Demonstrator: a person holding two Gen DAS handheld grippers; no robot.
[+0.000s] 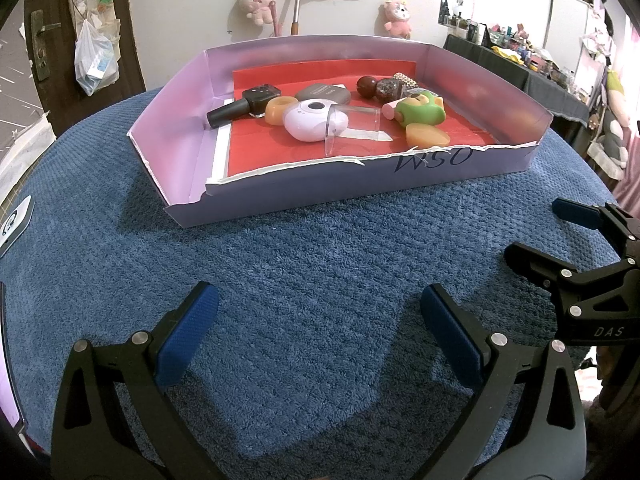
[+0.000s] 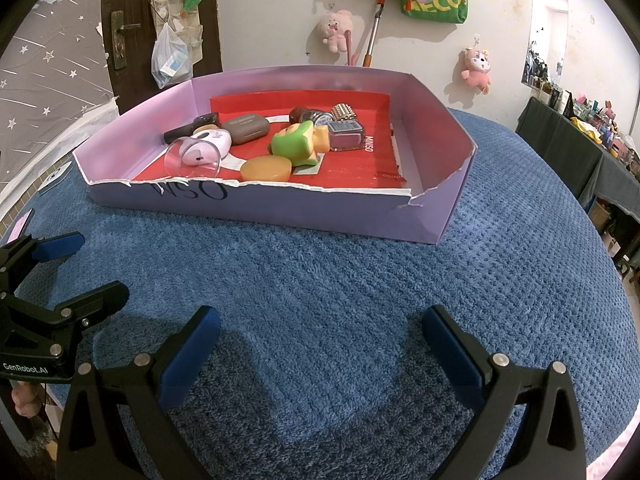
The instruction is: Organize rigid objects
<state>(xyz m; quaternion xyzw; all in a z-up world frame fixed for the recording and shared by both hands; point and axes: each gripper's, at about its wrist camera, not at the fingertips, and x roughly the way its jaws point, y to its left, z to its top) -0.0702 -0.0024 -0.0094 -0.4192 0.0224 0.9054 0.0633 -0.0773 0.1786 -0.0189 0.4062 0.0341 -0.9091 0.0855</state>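
Observation:
A shallow purple cardboard box point(image 1: 304, 188) point(image 2: 320, 212) with a red liner stands on the blue towel. In it lie a black nail polish bottle point(image 1: 244, 106), a clear plastic cup point(image 1: 352, 128) point(image 2: 194, 158) on its side, a white oval case point(image 1: 314, 120), a grey case point(image 1: 324, 94) point(image 2: 246, 128), a green toy point(image 1: 420, 110) point(image 2: 296, 144), an orange oval piece point(image 1: 426, 136) point(image 2: 266, 170), dark balls point(image 1: 376, 87) and a square glass bottle point(image 2: 346, 134). My left gripper point(image 1: 320, 336) and right gripper point(image 2: 320, 348) are open and empty over the towel, in front of the box.
The blue towel point(image 1: 320, 264) covers a round table. The right gripper point(image 1: 568, 240) shows at the right of the left wrist view; the left gripper point(image 2: 68, 272) shows at the left of the right wrist view. A white device point(image 1: 14, 222) lies at the towel's left edge.

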